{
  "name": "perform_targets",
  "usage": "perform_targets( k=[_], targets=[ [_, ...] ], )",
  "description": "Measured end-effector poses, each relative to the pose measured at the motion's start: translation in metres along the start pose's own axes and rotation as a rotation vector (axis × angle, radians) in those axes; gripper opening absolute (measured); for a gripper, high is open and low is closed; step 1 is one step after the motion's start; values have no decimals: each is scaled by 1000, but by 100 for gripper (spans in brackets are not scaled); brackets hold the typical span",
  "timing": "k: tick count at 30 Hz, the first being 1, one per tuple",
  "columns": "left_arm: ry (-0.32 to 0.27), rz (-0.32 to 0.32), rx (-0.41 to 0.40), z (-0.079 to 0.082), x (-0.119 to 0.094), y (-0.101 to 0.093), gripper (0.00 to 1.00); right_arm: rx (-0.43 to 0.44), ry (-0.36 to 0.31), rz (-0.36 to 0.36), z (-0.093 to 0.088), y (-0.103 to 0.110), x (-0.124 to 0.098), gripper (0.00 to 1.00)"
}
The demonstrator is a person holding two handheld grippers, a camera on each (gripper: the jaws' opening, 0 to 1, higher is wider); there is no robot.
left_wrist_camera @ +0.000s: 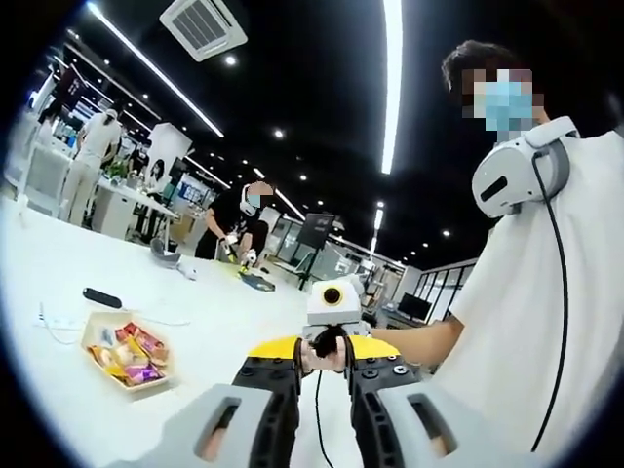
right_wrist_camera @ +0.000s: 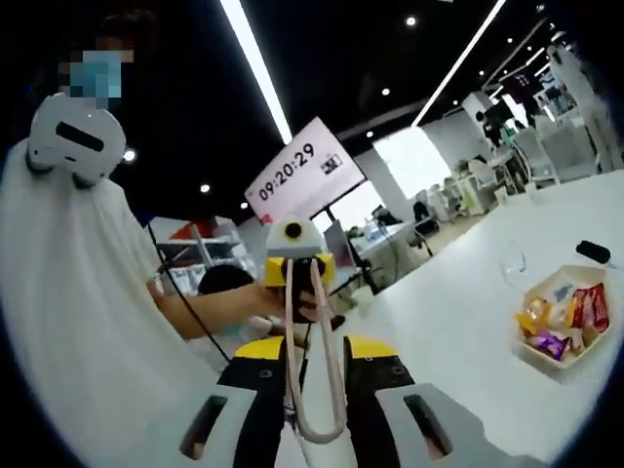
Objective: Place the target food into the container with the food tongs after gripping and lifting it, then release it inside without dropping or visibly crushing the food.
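Note:
Beige food tongs (right_wrist_camera: 310,341) stand upright between my right gripper's (right_wrist_camera: 314,370) jaws, which are shut on the looped end; the two arms point away from me. A shallow pale tray (left_wrist_camera: 90,336) with several wrapped snacks (left_wrist_camera: 136,359) lies on the white table, to the lower left in the left gripper view. In the right gripper view the same tray (right_wrist_camera: 534,353) with its snacks (right_wrist_camera: 570,312) is far right. My left gripper (left_wrist_camera: 324,375) is open with nothing in it. The two grippers face each other above the table edge, away from the tray: the right gripper (left_wrist_camera: 331,336), the left gripper (right_wrist_camera: 292,261).
A person in a white shirt (left_wrist_camera: 546,312) holds both grippers close to the body. A black remote-like bar (left_wrist_camera: 102,297) and a white cable (left_wrist_camera: 58,327) lie beyond the tray. The white table (left_wrist_camera: 224,312) stretches far; other people stand at its far end (left_wrist_camera: 244,229).

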State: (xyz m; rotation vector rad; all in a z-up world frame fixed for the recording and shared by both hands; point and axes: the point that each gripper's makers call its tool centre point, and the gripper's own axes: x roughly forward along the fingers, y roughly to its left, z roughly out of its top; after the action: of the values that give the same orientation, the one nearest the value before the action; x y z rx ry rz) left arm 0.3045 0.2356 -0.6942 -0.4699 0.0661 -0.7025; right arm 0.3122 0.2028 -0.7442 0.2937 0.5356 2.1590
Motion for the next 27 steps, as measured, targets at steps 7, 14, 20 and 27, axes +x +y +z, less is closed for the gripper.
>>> perform_targets(
  k=[7, 14, 20, 27],
  targets=[
    [-14, -25, -34, 0, 3, 3, 21, 42, -56, -33, 2, 4, -21, 19],
    [95, -12, 5, -21, 5, 3, 26, 18, -19, -37, 8, 6, -28, 18],
    [122, -20, 6, -28, 6, -1, 25, -21, 6, -28, 12, 10, -31, 18],
    [186, -3, 130, -41, 8, 0, 23, -114, 133, -54, -2, 2, -33, 19]
  ],
)
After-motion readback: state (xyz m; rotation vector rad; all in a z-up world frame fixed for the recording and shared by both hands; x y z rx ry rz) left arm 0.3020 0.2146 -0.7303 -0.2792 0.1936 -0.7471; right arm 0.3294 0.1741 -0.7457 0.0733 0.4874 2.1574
